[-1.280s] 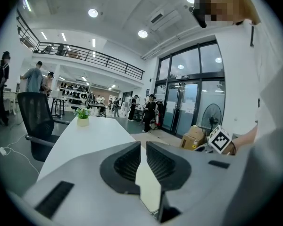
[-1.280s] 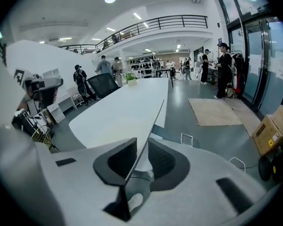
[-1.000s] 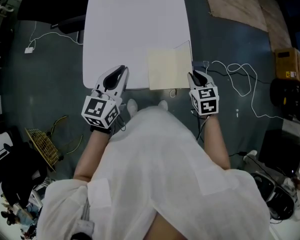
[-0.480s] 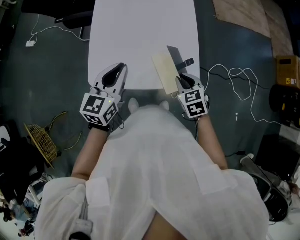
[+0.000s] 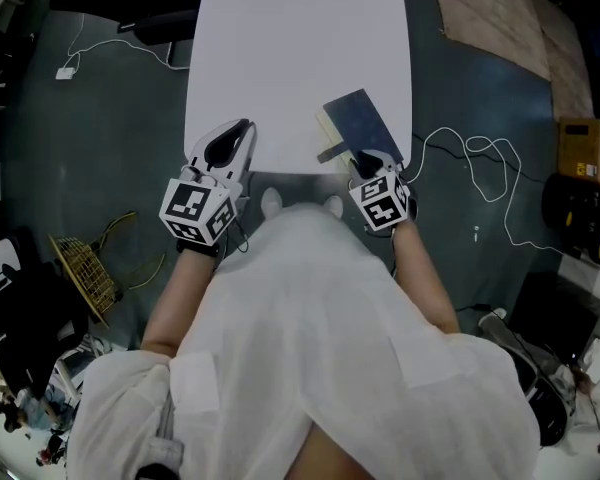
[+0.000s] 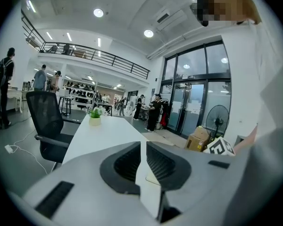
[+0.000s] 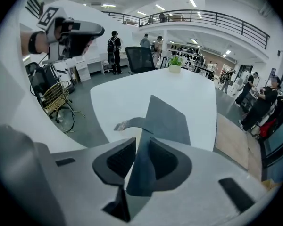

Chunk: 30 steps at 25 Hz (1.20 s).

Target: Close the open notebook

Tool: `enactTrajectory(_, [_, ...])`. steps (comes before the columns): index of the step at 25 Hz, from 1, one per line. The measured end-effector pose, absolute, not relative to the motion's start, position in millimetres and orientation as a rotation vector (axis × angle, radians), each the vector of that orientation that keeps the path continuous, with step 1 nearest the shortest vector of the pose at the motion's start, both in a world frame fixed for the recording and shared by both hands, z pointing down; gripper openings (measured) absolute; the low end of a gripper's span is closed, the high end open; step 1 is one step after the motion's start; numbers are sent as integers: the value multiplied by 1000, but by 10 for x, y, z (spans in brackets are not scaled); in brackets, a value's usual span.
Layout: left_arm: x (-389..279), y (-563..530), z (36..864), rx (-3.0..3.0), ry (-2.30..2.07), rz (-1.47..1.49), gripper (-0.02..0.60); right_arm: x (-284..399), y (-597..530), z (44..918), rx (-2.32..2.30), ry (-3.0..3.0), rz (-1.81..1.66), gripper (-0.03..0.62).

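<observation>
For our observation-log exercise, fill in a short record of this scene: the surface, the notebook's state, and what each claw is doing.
surface: white table
notebook: dark notebook cover tilted over the pale pages, not yet flat
right claw: notebook cover between its jaws, which have just been opening
left claw: jaws together, empty, by the table's near edge

A notebook (image 5: 358, 128) with a dark blue-grey cover is seen at the near right edge of the white table (image 5: 280, 48), skewed to it. The cover is folded over the cream pages (image 5: 327, 125), which are left showing along its left side. A grey strap (image 5: 330, 154) is seen jutting leftward.
</observation>
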<state>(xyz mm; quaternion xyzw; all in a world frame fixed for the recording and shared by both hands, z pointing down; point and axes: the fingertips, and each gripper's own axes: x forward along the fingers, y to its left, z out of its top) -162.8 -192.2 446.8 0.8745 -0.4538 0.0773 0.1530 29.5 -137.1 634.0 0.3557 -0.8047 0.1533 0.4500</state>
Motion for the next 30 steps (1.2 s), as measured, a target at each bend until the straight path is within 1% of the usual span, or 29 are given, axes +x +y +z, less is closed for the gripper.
enactTrajectory(8, [-1689, -1894, 4492, 2501, -1296, 234, 34, 199, -1306, 6632, 814, -1953, 436, 86])
enactTrajectory(16, [-1744, -1903, 4484, 2500, -1303, 224, 34, 181, -1326, 6582, 819, -1957, 451, 86])
enactTrajectory(22, [-1743, -1953, 4439, 2512, -1302, 210, 34, 215, -1455, 6382, 903, -2000, 452, 86])
enactTrajectory(30, [-1687, -2022, 4306, 2544, -1306, 193, 34, 407, -1793, 5711, 1120, -2137, 351, 86])
